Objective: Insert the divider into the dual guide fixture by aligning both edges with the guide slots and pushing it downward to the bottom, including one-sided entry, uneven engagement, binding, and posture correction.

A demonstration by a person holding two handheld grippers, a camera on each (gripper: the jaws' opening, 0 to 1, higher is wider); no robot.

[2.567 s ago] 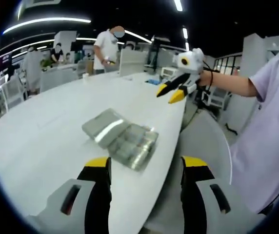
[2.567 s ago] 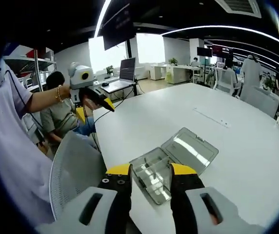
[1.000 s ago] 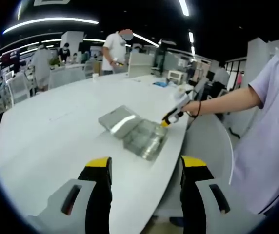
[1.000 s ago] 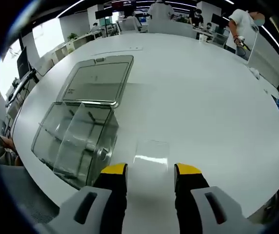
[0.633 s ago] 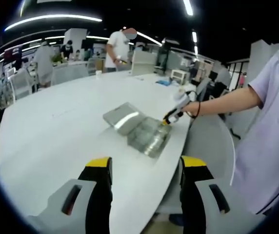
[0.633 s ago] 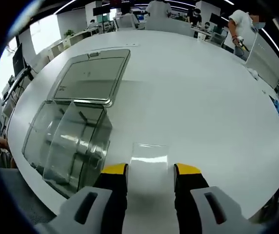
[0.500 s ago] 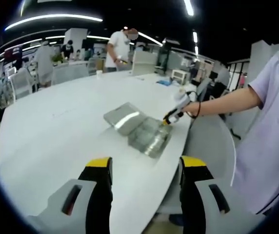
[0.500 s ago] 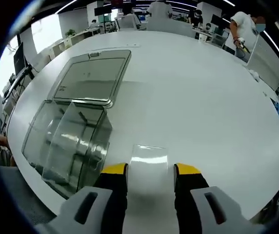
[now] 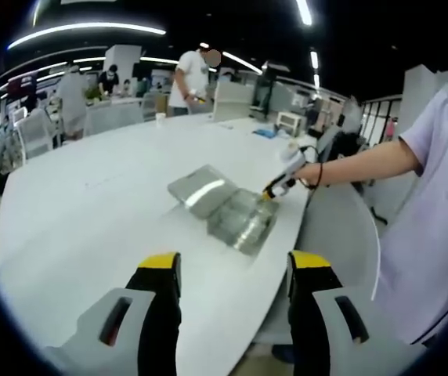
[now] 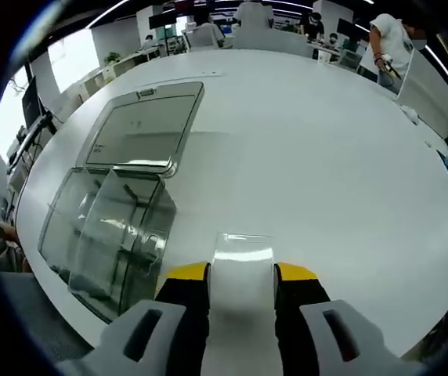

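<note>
Flat on the table beside the fixture, the clear divider sits between the right hand-held gripper, jaws spread. Likely light, stiff, slippery; pinch one edge. Left hand-held gripper spread, empty.

I'm looking at a broad white table with a rounded edge. A clear plastic box sits near that edge, its hinged lid laid open flat on the tabletop beyond it. Just beside the box, a small clear divider lies flat on the white surface
</note>
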